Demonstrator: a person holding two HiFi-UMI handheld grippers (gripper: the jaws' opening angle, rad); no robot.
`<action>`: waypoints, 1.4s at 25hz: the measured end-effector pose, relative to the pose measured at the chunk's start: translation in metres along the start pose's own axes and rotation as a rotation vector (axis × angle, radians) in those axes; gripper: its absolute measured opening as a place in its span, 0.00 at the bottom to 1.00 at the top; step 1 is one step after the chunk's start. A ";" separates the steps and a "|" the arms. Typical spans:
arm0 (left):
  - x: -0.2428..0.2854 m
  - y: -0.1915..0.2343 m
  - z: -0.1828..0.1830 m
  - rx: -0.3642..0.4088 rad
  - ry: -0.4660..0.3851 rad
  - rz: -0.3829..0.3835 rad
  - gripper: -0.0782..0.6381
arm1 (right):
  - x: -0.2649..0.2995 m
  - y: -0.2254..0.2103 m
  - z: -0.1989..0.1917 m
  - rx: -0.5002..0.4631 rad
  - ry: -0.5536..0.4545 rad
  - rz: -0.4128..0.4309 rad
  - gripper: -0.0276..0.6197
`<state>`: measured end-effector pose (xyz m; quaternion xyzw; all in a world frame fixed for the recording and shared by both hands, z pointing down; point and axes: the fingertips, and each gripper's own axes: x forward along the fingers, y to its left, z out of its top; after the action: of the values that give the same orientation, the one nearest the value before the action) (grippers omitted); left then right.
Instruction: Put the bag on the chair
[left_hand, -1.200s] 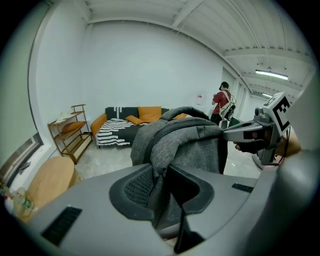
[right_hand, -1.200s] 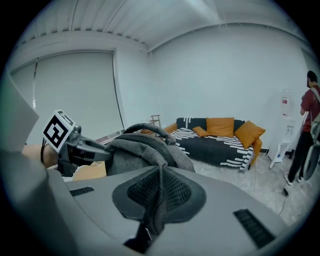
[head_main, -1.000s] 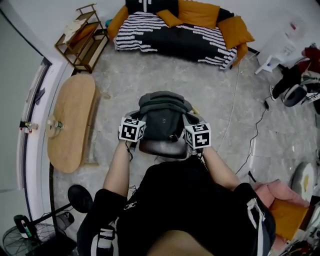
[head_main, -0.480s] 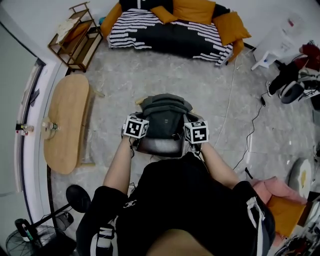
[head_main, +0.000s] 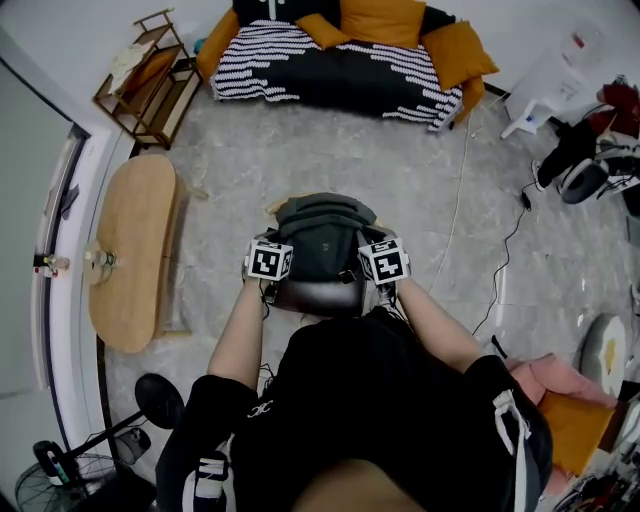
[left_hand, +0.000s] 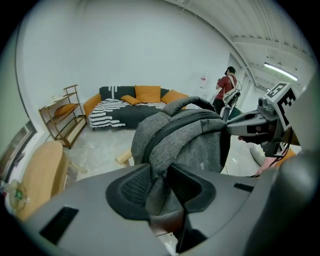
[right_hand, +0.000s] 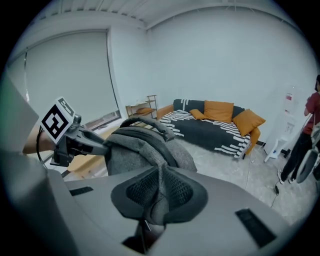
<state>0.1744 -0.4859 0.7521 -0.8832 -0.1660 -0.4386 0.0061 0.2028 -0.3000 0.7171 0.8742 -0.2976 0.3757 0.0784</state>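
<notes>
Upright grey backpack (head_main: 322, 232) sits on brown chair seat (head_main: 310, 297). Left gripper (left_hand: 159, 186) and right gripper (right_hand: 159, 192) each pinch its side fabric. Both jaws have just been opening, cloth between the pads.

Centre frame: chair (head_main: 312, 297) mostly hidden under bag (head_main: 322, 235); only seat's front edge shows. Lower left corner: fan (head_main: 72, 482) cut off.
</notes>
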 end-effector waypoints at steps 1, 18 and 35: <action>0.001 0.002 0.001 -0.003 -0.005 0.009 0.30 | 0.001 -0.001 0.001 0.004 -0.005 0.001 0.13; -0.086 -0.014 0.051 0.038 -0.271 0.141 0.43 | -0.080 -0.003 0.105 0.077 -0.355 0.070 0.24; -0.218 -0.047 0.143 0.031 -0.719 0.188 0.14 | -0.178 0.011 0.189 -0.071 -0.732 0.078 0.06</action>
<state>0.1489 -0.4821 0.4887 -0.9920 -0.0821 -0.0955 0.0010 0.2157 -0.2951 0.4580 0.9354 -0.3519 0.0303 -0.0174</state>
